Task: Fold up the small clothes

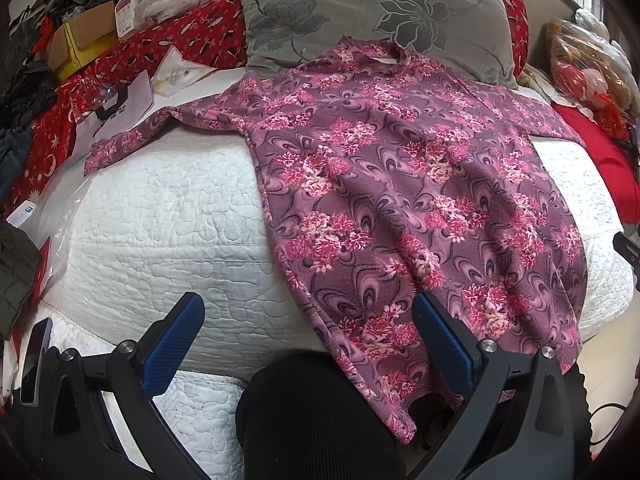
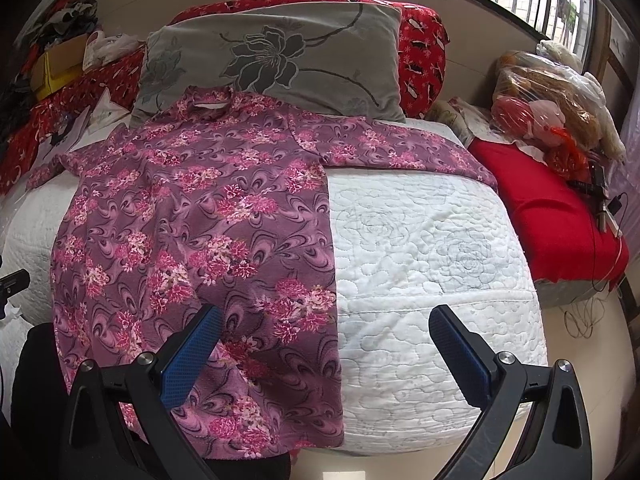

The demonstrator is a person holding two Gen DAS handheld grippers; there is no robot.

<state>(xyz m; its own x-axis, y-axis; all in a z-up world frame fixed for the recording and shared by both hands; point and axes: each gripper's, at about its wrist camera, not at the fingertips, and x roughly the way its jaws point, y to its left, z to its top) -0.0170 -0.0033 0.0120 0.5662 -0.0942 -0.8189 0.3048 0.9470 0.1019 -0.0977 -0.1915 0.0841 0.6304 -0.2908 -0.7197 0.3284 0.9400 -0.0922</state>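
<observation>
Left wrist view: left claw and right claw hover spread wide over the floral shirt's hem

Shirt: soft matt knit cloth, slightly fuzzy, purple with pink flower print. Quilt: white stitched cotton-like cloth, puffy, matt. Pillow: grey velvety cloth, faint sheen, flower pattern. Red blanket: plain matt cloth. Left gripper and right gripper: black matt plastic arms, blue rubbery finger pads with fine dotted texture, shiny metal bolts. Box: brown cardboard, dull. Bags: clear glossy plastic, crinkled. Papers: white, smooth.
</observation>
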